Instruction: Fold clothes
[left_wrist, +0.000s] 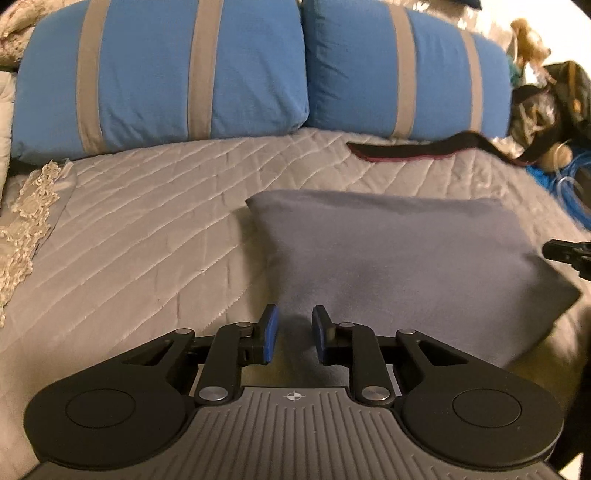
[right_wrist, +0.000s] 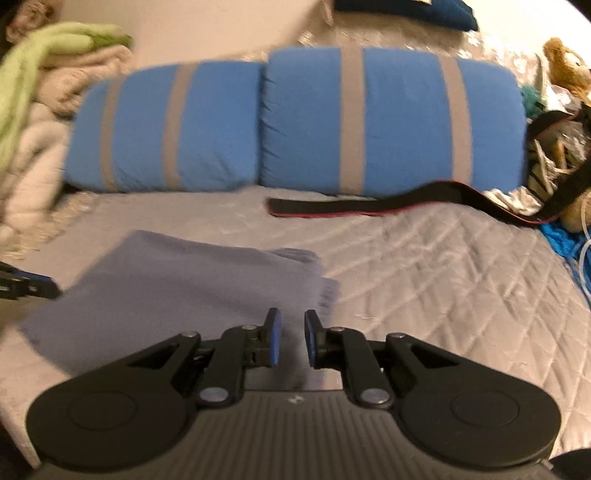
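A grey-blue garment lies folded into a rectangle on the quilted grey bedspread. My left gripper hovers over the garment's near left edge, its blue pads apart with no cloth pinched between them. The right gripper's tip shows at the garment's right side. In the right wrist view the same garment lies left of centre, ribbed hem to the right. My right gripper stands over its near right corner, pads apart and gripping nothing. The left gripper's tip pokes in at the left edge.
Two blue pillows with grey stripes line the head of the bed. A black strap with red edging lies in front of them. Lace-trimmed cloth sits at the left. A pile of clothes and a plush toy crowd the sides.
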